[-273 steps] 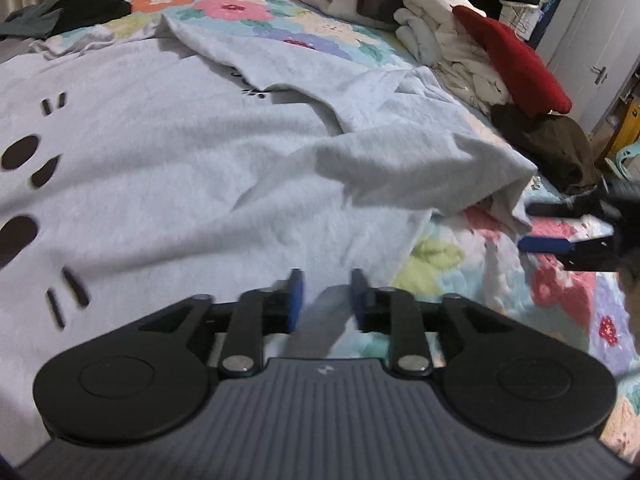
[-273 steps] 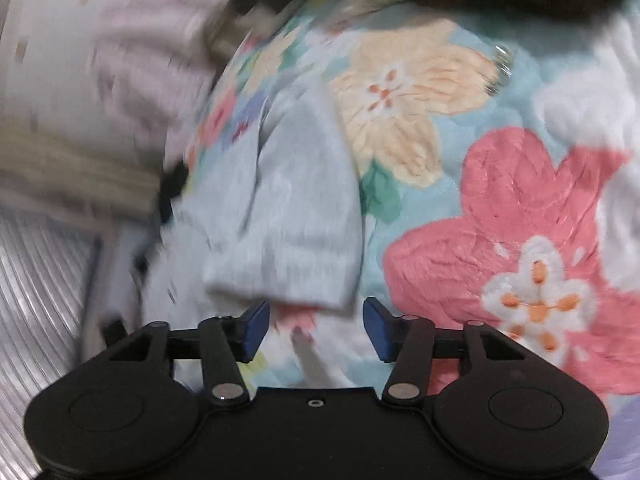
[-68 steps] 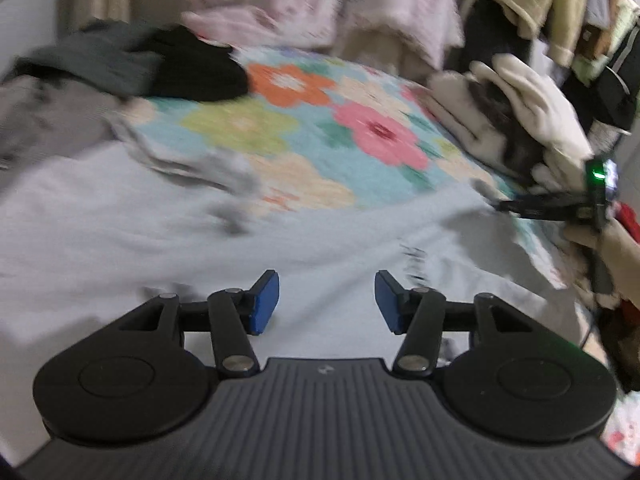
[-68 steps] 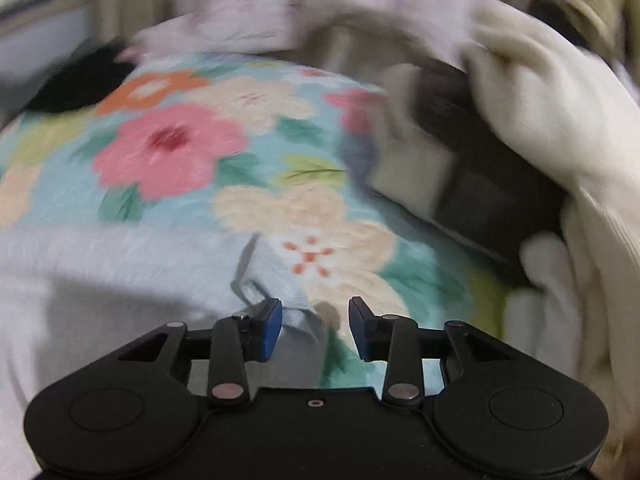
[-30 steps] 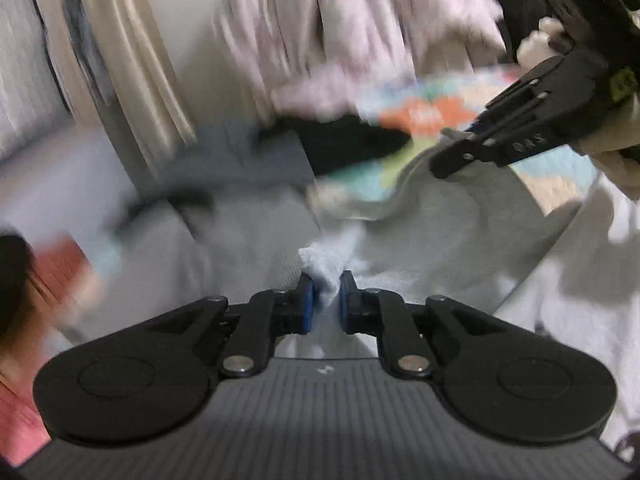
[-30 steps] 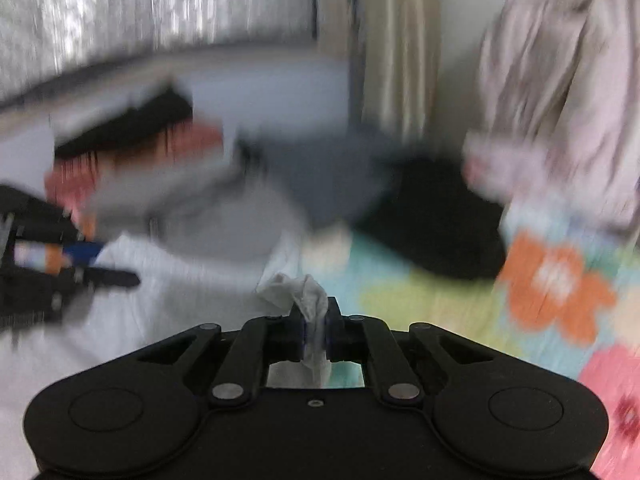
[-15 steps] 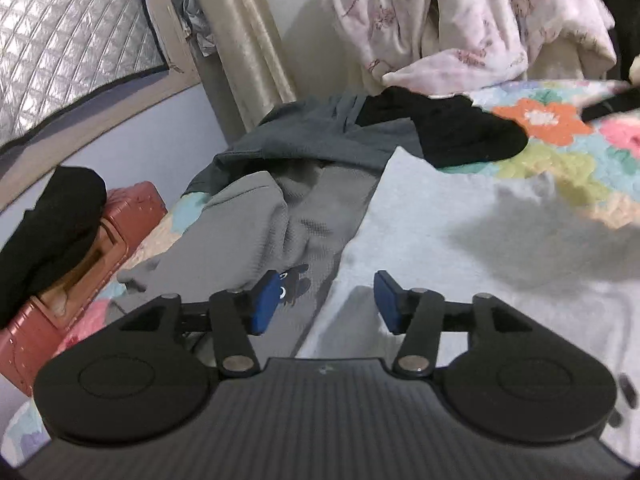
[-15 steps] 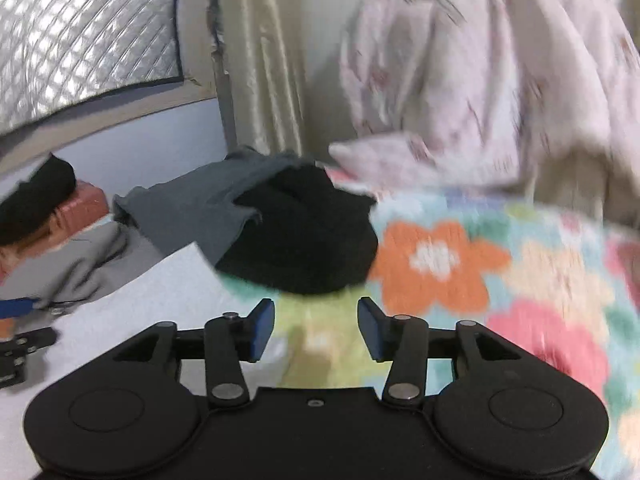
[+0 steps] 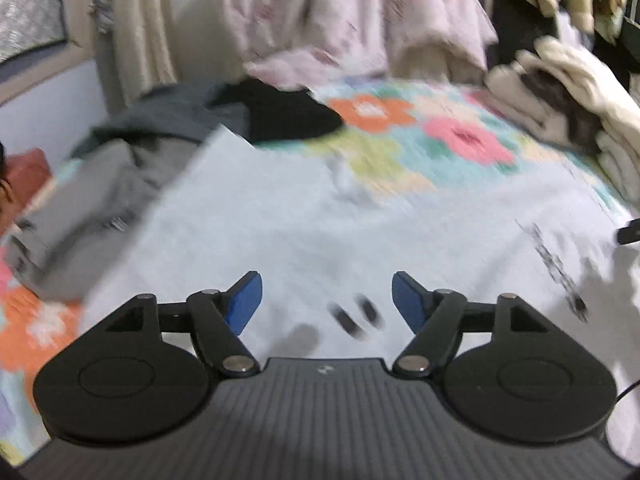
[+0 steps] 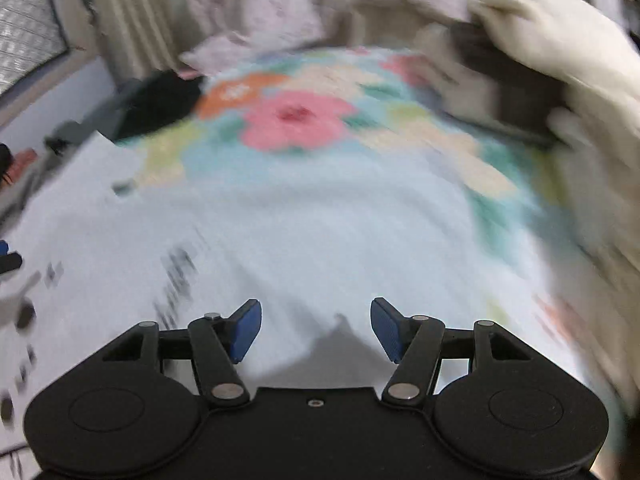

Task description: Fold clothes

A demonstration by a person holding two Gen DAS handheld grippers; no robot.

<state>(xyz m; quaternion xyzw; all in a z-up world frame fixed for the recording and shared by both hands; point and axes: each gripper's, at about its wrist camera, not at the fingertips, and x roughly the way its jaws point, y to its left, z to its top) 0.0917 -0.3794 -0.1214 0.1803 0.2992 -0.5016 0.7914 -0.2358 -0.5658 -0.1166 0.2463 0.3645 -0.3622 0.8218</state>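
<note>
- The floral quilt (image 9: 452, 160) covered the bed as the widest surface, a stitched cotton spread of pink, orange and cream flowers on pale teal; its far half lay bare beyond the pale grey garment, giving open room there.
- The pale grey garment (image 9: 304, 220), a soft fleecy knit with blurred black printed marks, lay spread flat on the quilt's near half. Its far edge ran across the quilt, and one far corner pointed toward the dark clothes at the quilt's left.
- A pink patterned fabric (image 9: 344, 16) hung down behind the quilt's far edge, beside a beige curtain (image 9: 136, 28).
- A pile of cream and brown clothes (image 9: 568, 96), thick and plush, crowded the quilt's right edge.
- A dark grey garment (image 9: 132, 148) lay crumpled on the quilt's left side, touching the pale garment's left edge, with a black garment (image 9: 288, 114) bunched just beyond it.
- A red suitcase (image 9: 30, 172) showed only in part, off the quilt's left edge.
- The left gripper (image 9: 327, 300) hovered over the pale garment's near part, its blue-padded jaws spread wide and holding nothing.
- The right gripper (image 10: 316, 326) hung over the same garment nearer the quilt's right side, jaws likewise parted and empty; motion blur smeared both views.
</note>
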